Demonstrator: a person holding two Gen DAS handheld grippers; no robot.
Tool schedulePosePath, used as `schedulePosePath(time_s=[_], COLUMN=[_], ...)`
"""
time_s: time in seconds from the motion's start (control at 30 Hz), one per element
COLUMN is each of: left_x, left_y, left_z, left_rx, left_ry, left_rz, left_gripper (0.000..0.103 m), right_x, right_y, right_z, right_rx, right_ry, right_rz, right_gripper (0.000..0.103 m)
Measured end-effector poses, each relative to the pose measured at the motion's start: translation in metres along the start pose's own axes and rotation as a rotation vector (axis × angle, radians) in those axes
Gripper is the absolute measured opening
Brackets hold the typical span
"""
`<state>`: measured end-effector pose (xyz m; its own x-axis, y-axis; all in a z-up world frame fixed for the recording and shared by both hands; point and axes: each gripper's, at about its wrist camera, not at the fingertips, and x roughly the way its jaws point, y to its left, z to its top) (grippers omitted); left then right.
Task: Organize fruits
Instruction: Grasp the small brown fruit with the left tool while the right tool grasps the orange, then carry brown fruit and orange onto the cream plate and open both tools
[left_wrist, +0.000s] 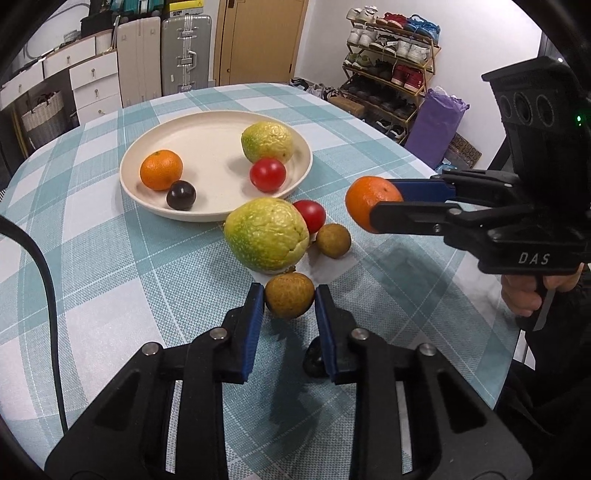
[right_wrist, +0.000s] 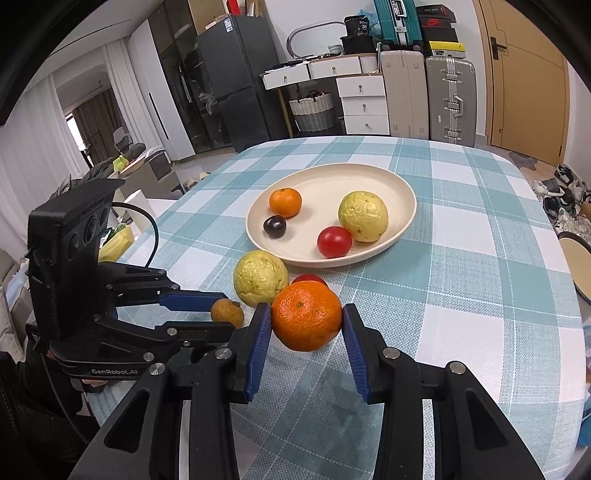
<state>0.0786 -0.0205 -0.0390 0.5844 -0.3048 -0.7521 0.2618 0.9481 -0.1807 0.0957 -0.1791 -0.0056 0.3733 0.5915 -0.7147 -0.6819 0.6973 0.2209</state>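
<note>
Scanning from the left edge: a black cable (left_wrist: 44, 273) hangs over the checked tablecloth (left_wrist: 110, 258).
Plate: the cream plate (left_wrist: 147, 199) sits left of centre and up-table in the left wrist view, well beyond both grippers; it holds a tangerine (left_wrist: 161, 170), a dark plum (left_wrist: 181, 195), a guava (left_wrist: 266, 142) and a red tomato (left_wrist: 267, 174).
Loose fruit: a second guava (left_wrist: 266, 234) lies just off the plate's near rim, with a second tomato (left_wrist: 310, 214) and a brown longan (left_wrist: 333, 240) close on its right.
Left gripper: the left gripper (left_wrist: 289, 297) is closed on another brown longan (left_wrist: 289, 295), both blue pads pressed to its sides; the fruit appears barely off the cloth, though contact underneath cannot be told.
Right gripper: further right, the right gripper (right_wrist: 306, 317) clamps an orange tangerine (right_wrist: 306, 315) clear of the table.
Deciding relation: from the left gripper the plate lies forward and slightly left, with the loose guava directly in the way, touching or nearly touching the held longan.
Nearer hand: both look about equally far from the plate; the right one's path past the tomato seems clearer.
Long axis: both held fruits are roundish, so grip direction probably matters little.
Likely need: lift the longan over the guava.
</note>
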Motion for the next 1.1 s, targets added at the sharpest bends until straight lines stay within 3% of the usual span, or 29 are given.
schedulePosePath(time_s=[0.47,1.1], left_x=[-0.047,-0.038], left_y=[0.019,0.038], left_z=[0.015,0.058], left_rx=[-0.058,-0.089], left_ry=[-0.159,-0.211], left_rz=[0.074,0.164], left_gripper=[0.025,0.026], right_x=[-0.006,-0.009], right_y=[-0.001,-0.024], right_z=[0.004,0.04], right_rx=[0.017,0.087], right_ry=[-0.058,-0.105], right_rz=[-0.031,-0.123], right_gripper=[0.04,0.04])
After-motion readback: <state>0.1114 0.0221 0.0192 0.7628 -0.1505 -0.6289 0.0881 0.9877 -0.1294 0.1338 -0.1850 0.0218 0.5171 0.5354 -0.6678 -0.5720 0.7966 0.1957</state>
